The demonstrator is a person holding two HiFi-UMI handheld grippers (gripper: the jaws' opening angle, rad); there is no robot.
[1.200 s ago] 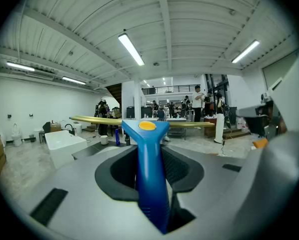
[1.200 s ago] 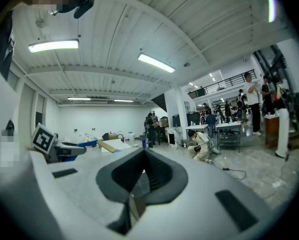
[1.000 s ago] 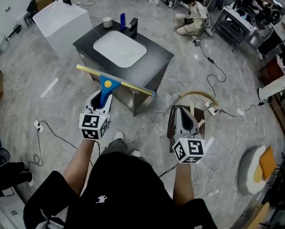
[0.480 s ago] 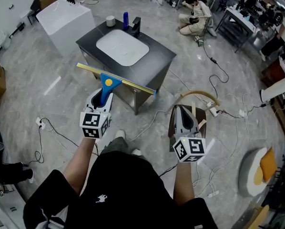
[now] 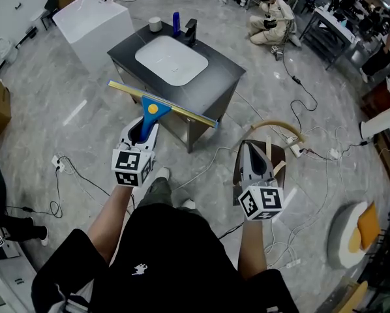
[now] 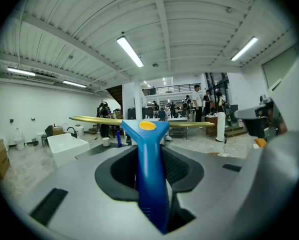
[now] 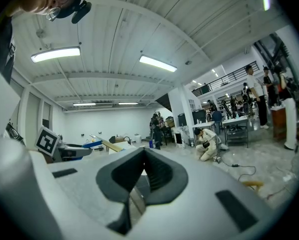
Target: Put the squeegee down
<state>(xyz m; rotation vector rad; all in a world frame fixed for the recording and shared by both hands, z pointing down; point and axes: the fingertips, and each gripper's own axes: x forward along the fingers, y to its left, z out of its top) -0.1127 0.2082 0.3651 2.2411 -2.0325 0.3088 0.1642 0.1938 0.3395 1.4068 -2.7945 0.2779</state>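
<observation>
Black short-sleeved shirt (image 5: 175,266) with small white logo (image 5: 138,271), lower centre. Left gripper (image 5: 145,128) and right gripper (image 5: 252,152): grey, with black-and-white marker cubes (image 5: 130,169).

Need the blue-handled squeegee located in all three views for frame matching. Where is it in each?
Head view: blue-handled squeegee with brass bar, left of centre, held in the left gripper.
Left gripper view: dead centre, handle between the fingers, bar level across the middle.
Right gripper view: small, left of centre.
Shared landmark: blue bottle, apparently also.
</observation>
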